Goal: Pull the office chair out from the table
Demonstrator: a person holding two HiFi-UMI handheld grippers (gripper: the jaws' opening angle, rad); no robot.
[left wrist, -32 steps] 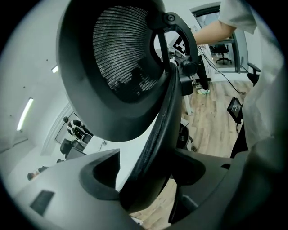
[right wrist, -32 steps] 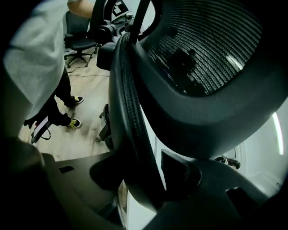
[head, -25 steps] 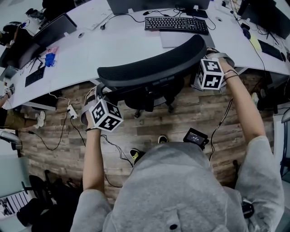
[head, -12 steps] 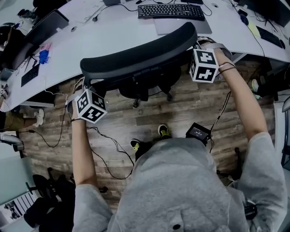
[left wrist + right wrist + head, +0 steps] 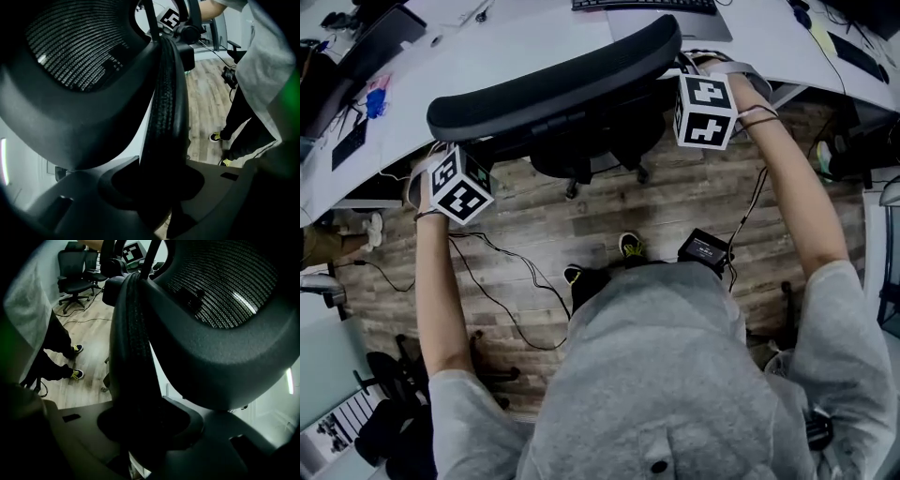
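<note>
Chair back (image 5: 553, 82) nearer; ends inside both closing claws (image 5: 159, 187) (image 5: 140, 427)

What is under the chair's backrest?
A dark chair base with casters on the wood floor. The backrest covers the seat, so that cannot be seen.

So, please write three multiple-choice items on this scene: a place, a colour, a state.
1. Where are the left gripper and right gripper?
A) at the two ends of the chair's back
B) on its seat
C) on a keyboard

2. The chair's colour?
A) white
B) black
C) red

3. The grippers' state?
A) open, empty
B) shut on cables
C) shut on the chair

Key:
1 A: one sits at each end.
2 B: mesh and frame are black.
3 C: both pairs of jaws have just been closing and press the back's rim between them.
</note>
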